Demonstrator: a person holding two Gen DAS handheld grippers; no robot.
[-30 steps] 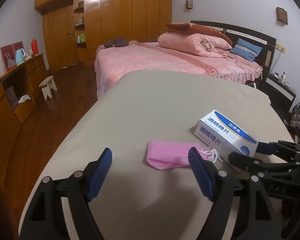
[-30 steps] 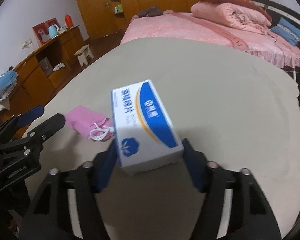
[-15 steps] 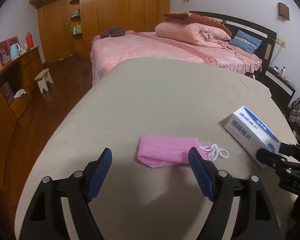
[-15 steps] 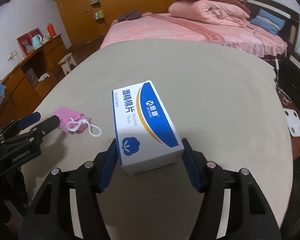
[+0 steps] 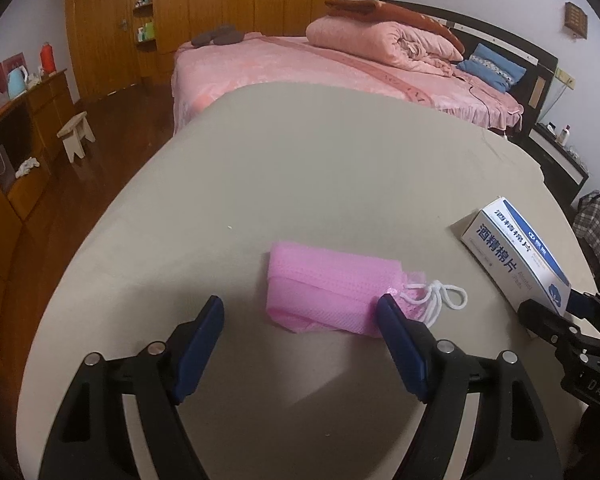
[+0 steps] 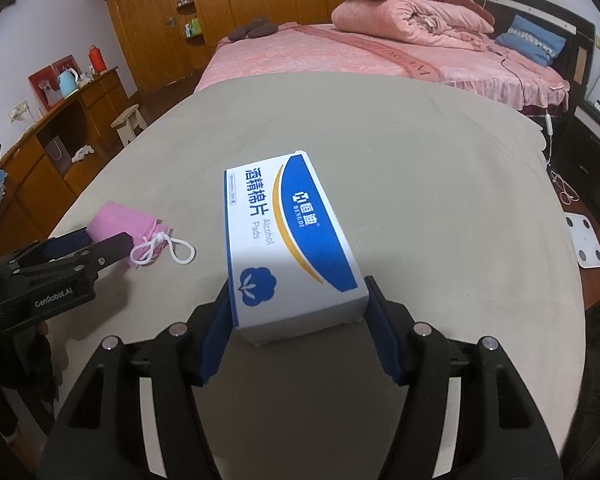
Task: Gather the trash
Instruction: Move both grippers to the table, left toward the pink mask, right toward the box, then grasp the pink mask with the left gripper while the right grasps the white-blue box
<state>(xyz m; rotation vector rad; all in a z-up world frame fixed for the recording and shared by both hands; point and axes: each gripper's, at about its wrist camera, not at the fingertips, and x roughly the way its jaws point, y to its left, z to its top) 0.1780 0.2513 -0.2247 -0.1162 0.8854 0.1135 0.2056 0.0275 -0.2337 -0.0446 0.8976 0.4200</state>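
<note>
Left view: my left gripper (image 5: pixel 300 344), jaws released; pink mask (image 5: pixel 324 294) just ahead, long axis crosswise; bare worktop (image 5: pixel 300 160) beyond.
Right view: my right gripper (image 6: pixel 298 322), jaws grasping alcohol-pad box (image 6: pixel 284 236), lengthwise ahead; worktop edge right.

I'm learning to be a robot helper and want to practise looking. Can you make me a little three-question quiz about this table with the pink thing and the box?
1. True or false: the right tongs are clamped on the white and blue cardboard box of alcohol pads.
2. What lies ahead of the open left tongs? A) a green bottle B) a folded pink fabric face mask with white ear loops C) a spoon
3. Fill the gap: the mask rests on the ____ cloth-covered table.

Key: 1 true; 2 B; 3 beige.
</note>
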